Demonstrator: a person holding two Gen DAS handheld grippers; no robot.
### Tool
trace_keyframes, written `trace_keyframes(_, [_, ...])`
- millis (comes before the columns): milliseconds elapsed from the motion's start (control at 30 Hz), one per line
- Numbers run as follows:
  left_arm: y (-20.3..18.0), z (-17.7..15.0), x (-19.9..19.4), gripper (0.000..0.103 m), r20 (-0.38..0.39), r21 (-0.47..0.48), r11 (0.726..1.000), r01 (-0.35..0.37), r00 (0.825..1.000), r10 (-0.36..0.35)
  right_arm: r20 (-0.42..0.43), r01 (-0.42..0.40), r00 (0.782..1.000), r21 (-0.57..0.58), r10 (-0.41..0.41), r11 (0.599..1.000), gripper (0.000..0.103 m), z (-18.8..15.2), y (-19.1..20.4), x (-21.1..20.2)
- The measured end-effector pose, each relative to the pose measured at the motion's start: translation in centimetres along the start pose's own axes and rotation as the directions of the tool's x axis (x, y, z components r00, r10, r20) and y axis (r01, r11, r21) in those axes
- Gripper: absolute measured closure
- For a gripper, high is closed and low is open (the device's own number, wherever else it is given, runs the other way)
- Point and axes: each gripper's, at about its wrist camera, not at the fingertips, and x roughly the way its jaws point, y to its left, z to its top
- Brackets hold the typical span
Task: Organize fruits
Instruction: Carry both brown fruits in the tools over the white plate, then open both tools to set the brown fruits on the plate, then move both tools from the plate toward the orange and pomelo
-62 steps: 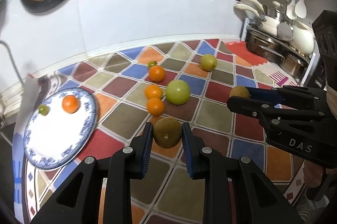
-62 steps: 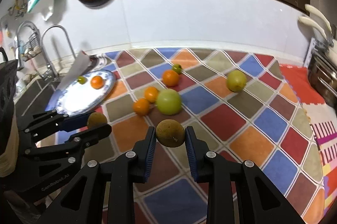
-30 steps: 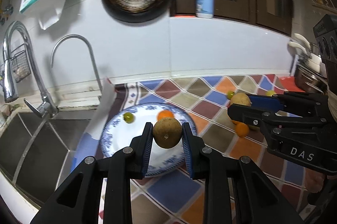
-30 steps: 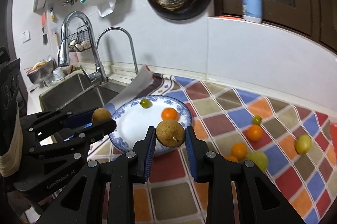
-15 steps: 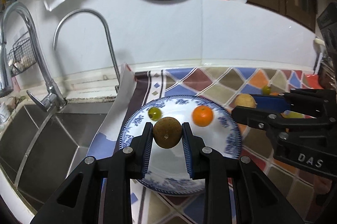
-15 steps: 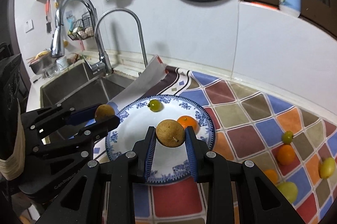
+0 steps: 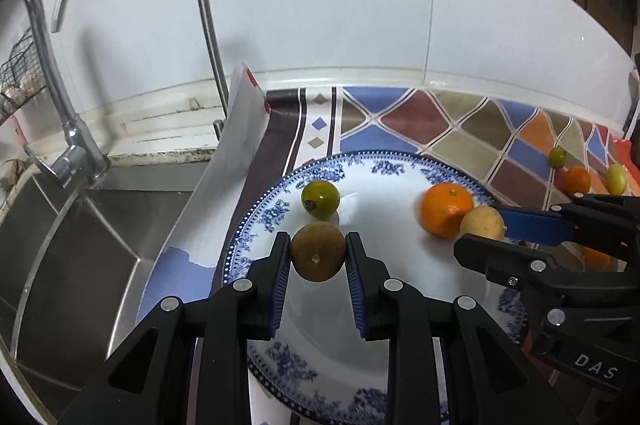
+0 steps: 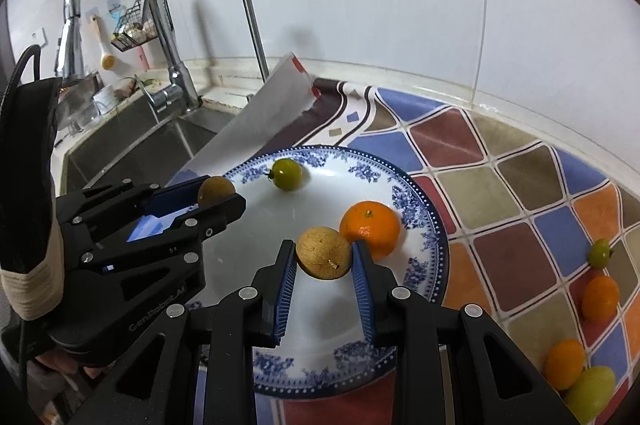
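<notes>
We are gripping two brown fruits, one in the left tool (image 7: 318,257) and one in the right tool (image 8: 324,259), over the plate (image 8: 420,225) holding one orange (image 8: 370,229) and one green fruit (image 8: 287,174)

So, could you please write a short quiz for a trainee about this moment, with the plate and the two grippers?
1. True or false: the left gripper is shut on a brown fruit.
2. How many fruits lie on the plate, not counting held ones?
3. The right gripper holds its tan fruit closest to: A) the orange B) the small green fruit C) the faucet

Key: 1 true; 2 two; 3 A
</notes>
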Motion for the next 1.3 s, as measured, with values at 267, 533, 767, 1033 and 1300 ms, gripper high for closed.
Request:
trace_keyframes(267, [-0.2,-0.1,1.2,0.074,-0.026,0.02,1.0,0.003,1.0,-0.002,-0.002,0.002,1.0,0.006,-0.002,1.0,0.074,0.0,-0.2,0.9])
trace_keyframes(533, [-0.2,0.0,-1.3,0.065,0.01,0.017,0.999,-0.029,1.0,0.028,0.034,0.032,0.999,0.005,-0.032,0.999,0.062,0.1,-0.1,-0.7])
trace_keyframes(767, [-0.4,-0.1,-5.3,0.051,0.075,0.005,0.999,-0.05,0.996,0.049,0.095,0.045,0.994,0.011,-0.046,0.999,0.062,-0.1,-0.3,-3.7])
trace_keyframes(1033, [-2.0,-0.4,-10.0,0.034,0.155,-0.016,0.997,-0.069,0.985,0.071,0.186,0.104,0.977,0.024,-0.107,0.994,0.048,-0.9,-0.4,-8.8])
trace_keyframes(1300, [-4.7,-1.1,-13.8,0.024,0.213,0.01,0.999,-0.034,0.977,0.031,0.266,0.165,0.948,0.065,-0.177,0.984,0.036,-2.3,-1.2,-14.1])
